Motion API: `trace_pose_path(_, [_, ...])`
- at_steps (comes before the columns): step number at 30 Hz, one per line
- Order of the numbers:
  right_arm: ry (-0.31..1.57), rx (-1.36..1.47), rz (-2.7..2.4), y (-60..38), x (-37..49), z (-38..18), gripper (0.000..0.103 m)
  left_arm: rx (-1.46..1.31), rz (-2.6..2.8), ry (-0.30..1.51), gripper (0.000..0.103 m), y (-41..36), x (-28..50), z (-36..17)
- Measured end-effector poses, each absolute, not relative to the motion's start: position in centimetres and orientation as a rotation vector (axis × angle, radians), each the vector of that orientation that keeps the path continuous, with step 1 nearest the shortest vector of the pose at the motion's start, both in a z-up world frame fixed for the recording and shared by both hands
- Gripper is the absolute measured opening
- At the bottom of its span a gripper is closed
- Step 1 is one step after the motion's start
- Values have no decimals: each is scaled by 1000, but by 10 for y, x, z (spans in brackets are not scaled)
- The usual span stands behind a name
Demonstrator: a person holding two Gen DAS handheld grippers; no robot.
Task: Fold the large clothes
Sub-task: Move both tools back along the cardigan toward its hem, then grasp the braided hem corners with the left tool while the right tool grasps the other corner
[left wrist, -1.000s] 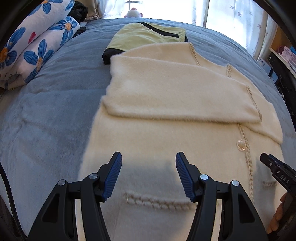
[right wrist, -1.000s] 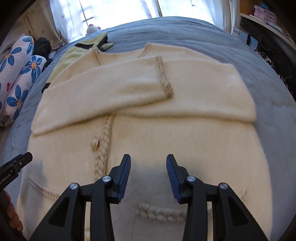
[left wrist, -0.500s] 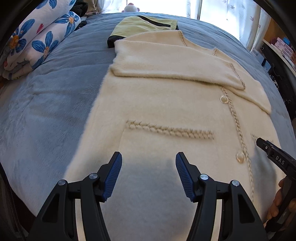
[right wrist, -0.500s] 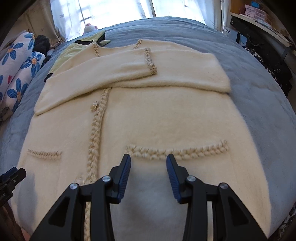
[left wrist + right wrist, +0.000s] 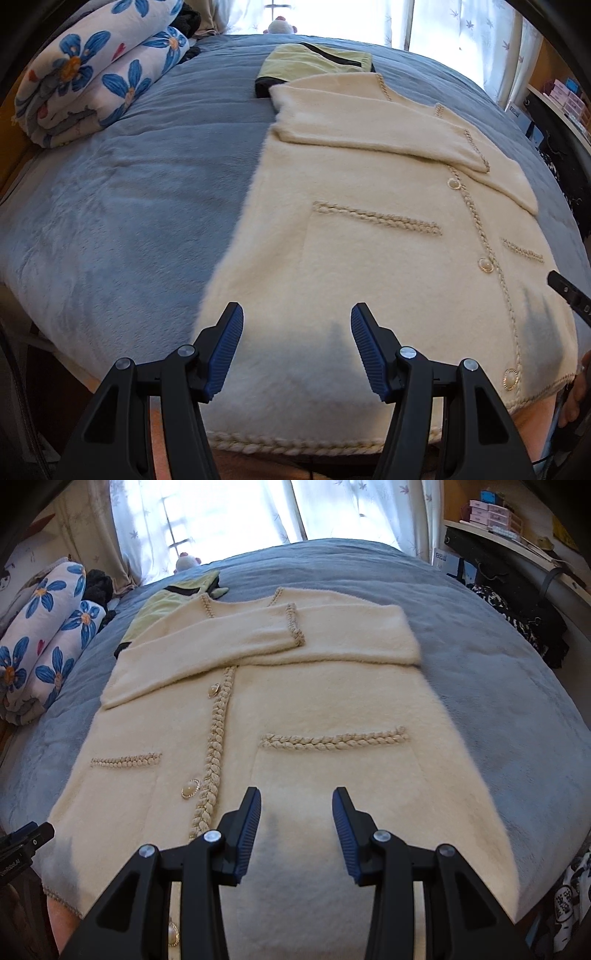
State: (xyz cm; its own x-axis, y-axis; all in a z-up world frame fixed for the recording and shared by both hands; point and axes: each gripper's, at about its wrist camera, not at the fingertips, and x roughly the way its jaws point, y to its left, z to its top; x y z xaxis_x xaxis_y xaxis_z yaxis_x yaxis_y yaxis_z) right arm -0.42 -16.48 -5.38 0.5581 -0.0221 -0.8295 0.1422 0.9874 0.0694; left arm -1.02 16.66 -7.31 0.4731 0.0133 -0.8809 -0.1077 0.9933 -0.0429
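A cream fluffy cardigan with braided trim and pearl buttons lies flat on the blue bed, both sleeves folded across its chest. Its hem hangs at the near bed edge. My left gripper hovers open over the hem's left part, nothing between its blue pads. My right gripper hovers open above the lower right front, below the right pocket braid, also empty. The right gripper's black tip shows at the right edge of the left wrist view.
A folded yellow-green garment lies past the cardigan's collar. A rolled flowered quilt sits at the bed's left. The blue blanket is bare left of the cardigan. Shelves and dark clutter stand to the right.
Both grippers have drawn back toward the near bed edge, from over the chest to over the hem. The cardigan's whole length and bottom braid have come into view. Jaw gaps are unchanged.
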Motion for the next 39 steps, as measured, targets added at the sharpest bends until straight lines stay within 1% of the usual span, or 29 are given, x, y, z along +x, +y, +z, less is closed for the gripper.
trace_pose_path(2, [967,143,-107,-170,-10,-49,40,-124,85,1062,60,180,-13,-74])
trace_pose_path(5, [945,153,-110,-180,-20,-41,40,-195,93,1042,64,204,-21,-78])
trace_pose_path(7, [918,141,-125,-187,-28,-37,40,-235,98,1039,65,218,-25,-83])
trace_pose_path(10, [895,121,-160,-205,-39,-35,42,-299,80,1070,66,235,-26,-94])
trace_pose_path(15, [912,147,-181,-245,-54,-37,44,-390,7,1113,67,249,-21,-115])
trace_pose_path(19, [942,206,-231,-279,-62,-47,45,-383,-34,1124,70,249,-19,-124])
trace_pose_path(21, [966,296,-233,-300,-64,-54,45,-374,-59,1126,75,247,-20,-126])
trace_pose_path(23, [983,361,-238,-316,-65,-58,45,-339,-66,1130,75,244,-21,-128])
trace_pose_path(25, [985,369,-266,-323,-69,-59,45,-285,-69,1133,76,237,-22,-129])
trace_pose_path(27, [988,404,-238,-331,-74,-60,45,-259,-72,1132,79,232,-23,-128])
trace_pose_path(35, [1106,512,-141,-355,-98,-94,45,-321,-120,1149,79,241,-25,-127])
trace_pose_path(39, [1111,598,-51,-363,-104,-105,45,-371,-207,1159,80,248,-27,-129])
